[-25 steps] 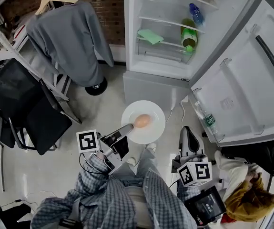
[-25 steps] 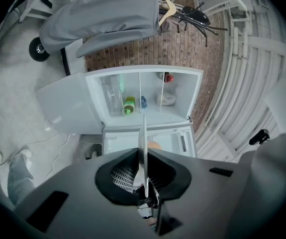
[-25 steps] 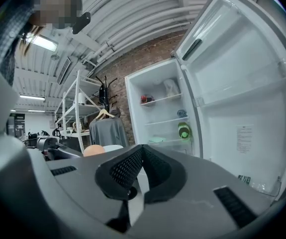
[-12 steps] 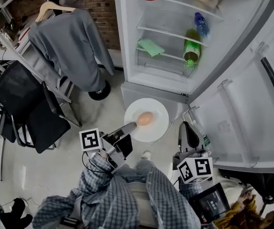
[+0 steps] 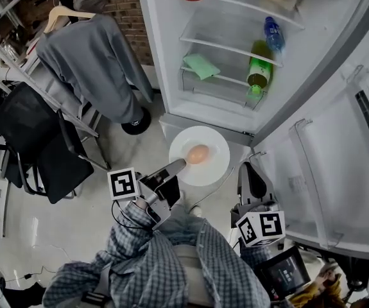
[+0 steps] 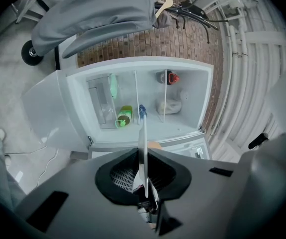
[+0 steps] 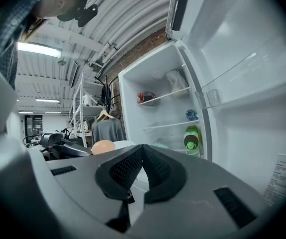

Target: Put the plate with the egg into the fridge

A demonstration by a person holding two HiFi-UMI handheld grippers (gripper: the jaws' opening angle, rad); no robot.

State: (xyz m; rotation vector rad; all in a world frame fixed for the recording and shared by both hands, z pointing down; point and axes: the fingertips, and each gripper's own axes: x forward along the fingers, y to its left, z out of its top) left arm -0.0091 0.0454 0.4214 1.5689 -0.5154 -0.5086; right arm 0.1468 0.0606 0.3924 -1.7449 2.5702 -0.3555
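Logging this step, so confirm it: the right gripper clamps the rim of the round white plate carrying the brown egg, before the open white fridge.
Wrong gripper: the left gripper clamps the rim of the round white plate carrying the brown egg, before the open white fridge. The left gripper view shows the rim between its jaws.

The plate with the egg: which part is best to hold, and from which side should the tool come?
Its thin rim, from the near side, level, as the left tool pinches the plate. It is flat and shallow, and the egg lies loose in the middle, so it must stay level.
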